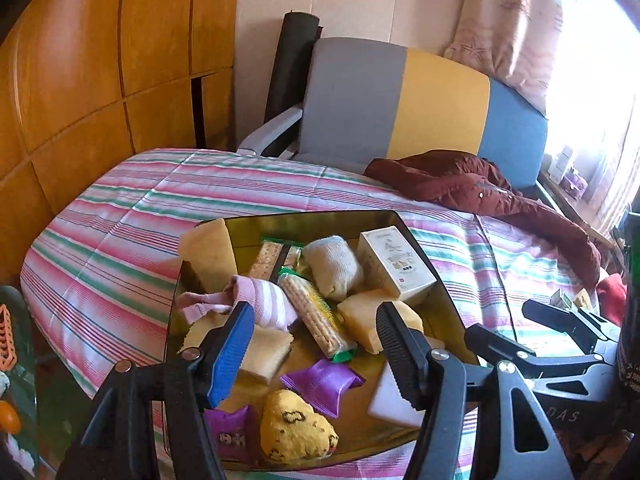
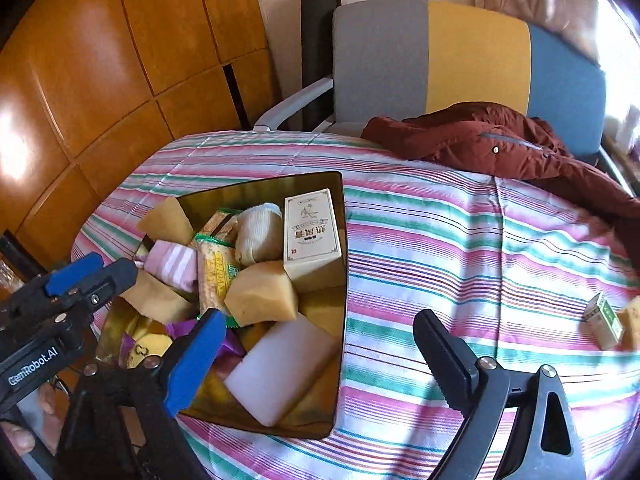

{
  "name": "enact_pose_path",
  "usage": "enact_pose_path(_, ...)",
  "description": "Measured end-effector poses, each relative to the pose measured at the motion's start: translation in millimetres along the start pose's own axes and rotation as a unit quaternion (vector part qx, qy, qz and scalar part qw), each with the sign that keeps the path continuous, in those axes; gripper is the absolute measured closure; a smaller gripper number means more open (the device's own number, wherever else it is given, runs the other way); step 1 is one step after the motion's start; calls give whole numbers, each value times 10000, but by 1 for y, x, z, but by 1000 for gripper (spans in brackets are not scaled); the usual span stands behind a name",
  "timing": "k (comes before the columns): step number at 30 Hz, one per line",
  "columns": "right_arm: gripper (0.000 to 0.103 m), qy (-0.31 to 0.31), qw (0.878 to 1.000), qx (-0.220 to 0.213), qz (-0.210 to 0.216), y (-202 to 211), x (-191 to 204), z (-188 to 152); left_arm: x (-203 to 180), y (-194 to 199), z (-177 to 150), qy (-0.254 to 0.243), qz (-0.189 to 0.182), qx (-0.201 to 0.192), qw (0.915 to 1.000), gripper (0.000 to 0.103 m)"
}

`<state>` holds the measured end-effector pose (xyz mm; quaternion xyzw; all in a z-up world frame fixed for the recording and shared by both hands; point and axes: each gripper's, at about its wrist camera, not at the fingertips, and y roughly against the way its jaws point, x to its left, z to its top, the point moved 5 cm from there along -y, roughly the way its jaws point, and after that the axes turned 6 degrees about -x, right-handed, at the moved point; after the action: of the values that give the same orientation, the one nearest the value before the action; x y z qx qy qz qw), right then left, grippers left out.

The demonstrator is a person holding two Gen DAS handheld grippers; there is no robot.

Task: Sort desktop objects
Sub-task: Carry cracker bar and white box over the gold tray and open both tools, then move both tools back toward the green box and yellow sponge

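Note:
A gold tray on the striped tablecloth holds yellow sponges, rolled socks, wafer packs, purple packets, a cream box and a white foam block. My left gripper hovers open over the tray's near half, nothing between its pads. My right gripper stands wide open, its blue pad over the tray's near edge, its black pad over bare cloth, holding nothing. A small green-and-white box and a yellow sponge lie on the cloth at the far right.
A maroon jacket lies across the table's back right. A grey, yellow and blue chair stands behind the table, with wooden wall panels to the left. Striped cloth lies bare between the tray and the small box.

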<state>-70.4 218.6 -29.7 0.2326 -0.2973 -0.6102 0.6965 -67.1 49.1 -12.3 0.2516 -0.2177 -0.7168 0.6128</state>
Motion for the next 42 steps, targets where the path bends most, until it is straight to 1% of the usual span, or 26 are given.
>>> enact_pose_path(14, 4, 170, 9993, -131, -308, 13, -6, -12, -13, 4, -13, -292, 154, 35, 9994, 39)
enact_pose_path(25, 3, -103, 9979, -215, -600, 27, -40, -19, -33, 11, -12, -770, 237, -151, 9966, 39)
enact_pose_path(29, 3, -155, 9972, -190, -710, 30, -52, -24, -42, 10, -12, -901, 189, -144, 9956, 39)
enact_pose_path(34, 3, -281, 9956, -177, -875, 36, -77, -26, -55, 8, -12, -1062, 107, -132, 9942, 39)
enact_pose_path(39, 3, -441, 9932, -130, -1067, 44, -111, -28, -78, 3, -12, -1226, -142, -76, 9923, 39)
enact_pose_path(42, 3, -704, 9904, -38, -1190, 49, -140, -32, -98, 2, -11, -1337, -375, -72, 9903, 39)
